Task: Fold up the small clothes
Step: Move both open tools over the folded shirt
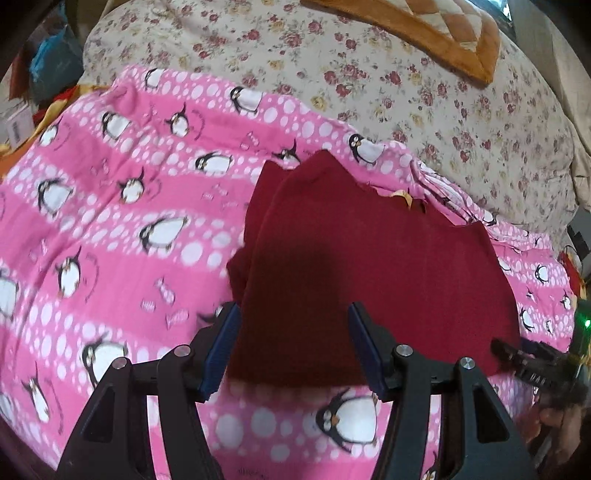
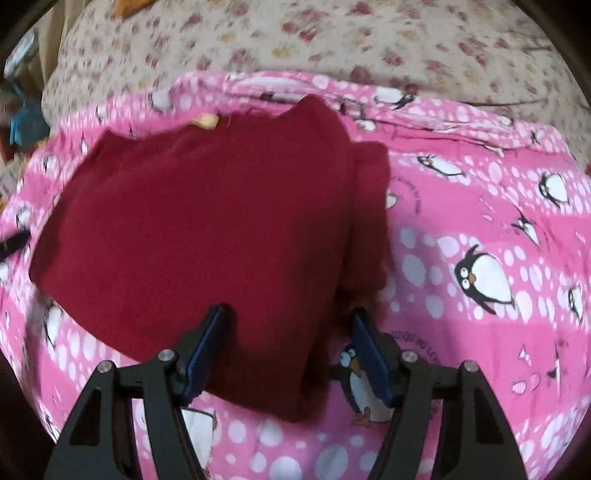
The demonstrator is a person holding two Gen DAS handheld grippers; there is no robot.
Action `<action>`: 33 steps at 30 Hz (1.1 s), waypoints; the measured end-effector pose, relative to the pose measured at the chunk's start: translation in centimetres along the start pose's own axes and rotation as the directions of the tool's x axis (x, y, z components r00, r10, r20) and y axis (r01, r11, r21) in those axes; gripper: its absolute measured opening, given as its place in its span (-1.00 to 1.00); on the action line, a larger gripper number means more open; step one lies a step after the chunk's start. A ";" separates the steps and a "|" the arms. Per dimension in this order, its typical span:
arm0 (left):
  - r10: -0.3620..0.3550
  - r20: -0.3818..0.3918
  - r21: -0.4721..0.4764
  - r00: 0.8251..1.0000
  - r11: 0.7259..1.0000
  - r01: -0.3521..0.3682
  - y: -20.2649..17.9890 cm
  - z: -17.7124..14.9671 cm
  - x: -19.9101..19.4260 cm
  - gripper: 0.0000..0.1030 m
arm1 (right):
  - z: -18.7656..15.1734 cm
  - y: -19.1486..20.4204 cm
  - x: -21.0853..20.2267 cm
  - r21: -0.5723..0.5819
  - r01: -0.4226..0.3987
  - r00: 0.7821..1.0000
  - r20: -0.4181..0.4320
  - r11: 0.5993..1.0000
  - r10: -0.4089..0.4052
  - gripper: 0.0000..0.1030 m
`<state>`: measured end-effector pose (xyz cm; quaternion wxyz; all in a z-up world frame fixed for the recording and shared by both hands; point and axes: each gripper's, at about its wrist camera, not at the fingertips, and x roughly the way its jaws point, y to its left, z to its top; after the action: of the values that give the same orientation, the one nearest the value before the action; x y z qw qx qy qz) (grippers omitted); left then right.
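Nearest my left wrist camera, the left gripper [image 1: 291,347] hangs with its blue pads [image 1: 218,354] spread apart, pinching nothing; the near edge of the dark red garment [image 1: 369,266] lies below and between them, and I see no pad pressing on the cloth. That garment is folded into a compact, roughly rectangular stack with a second layer showing along its left side, and it rests on the pink penguin-print sheet [image 1: 110,221] covering the bed. A small yellow scrap [image 1: 402,197] peeks out at the garment's far edge. Beyond the sheet lie a floral quilt [image 1: 406,74] and the orange-bordered corner of another blanket [image 1: 443,33]. At the right edge of this view I see the right gripper [image 1: 517,358] from the side, near the garment's right corner, with a hand [image 1: 557,424] behind it. In the right wrist view, the right gripper [image 2: 288,347] is likewise spread wide and empty, its pads [image 2: 205,350] standing over the near corner of the dark red garment [image 2: 207,221], not clamped on it. The frame is blurred. The sheet [image 2: 480,240] surrounds the garment on all visible sides.
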<state>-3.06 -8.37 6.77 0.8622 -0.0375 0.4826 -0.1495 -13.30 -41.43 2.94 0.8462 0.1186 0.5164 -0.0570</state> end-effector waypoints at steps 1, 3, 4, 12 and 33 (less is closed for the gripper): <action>0.000 -0.001 -0.002 1.000 1.000 0.000 0.1 -0.3 0.0 -0.25 | 0.1 0.1 -0.4 0.008 0.016 1.000 -0.006 1.000 -0.016 0.40; 0.006 0.008 -0.006 1.000 1.000 -0.006 0.4 -0.8 0.1 -0.25 | 0.5 0.8 -1.6 0.012 0.035 0.999 0.008 0.999 -0.035 0.40; 0.008 0.011 -0.003 1.000 1.000 -0.008 0.5 -0.8 0.2 -0.25 | 0.7 1.2 -2.5 0.005 0.035 0.999 0.026 0.999 -0.035 0.40; -0.045 0.017 -0.069 0.999 0.997 0.046 1.7 -0.1 1.4 -0.25 | 3.4 6.3 -4.1 -0.086 -0.007 0.996 0.086 0.996 0.015 0.40; -0.177 -0.025 -0.324 0.984 0.933 0.159 6.6 3.0 6.6 -0.24 | 5.3 11.3 5.3 -0.196 -0.078 0.989 0.108 0.977 0.101 0.30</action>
<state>4.14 -4.22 1.59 0.8153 -0.2140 0.5186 -0.1431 -3.87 -31.72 2.20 0.8843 0.0561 0.4628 0.0243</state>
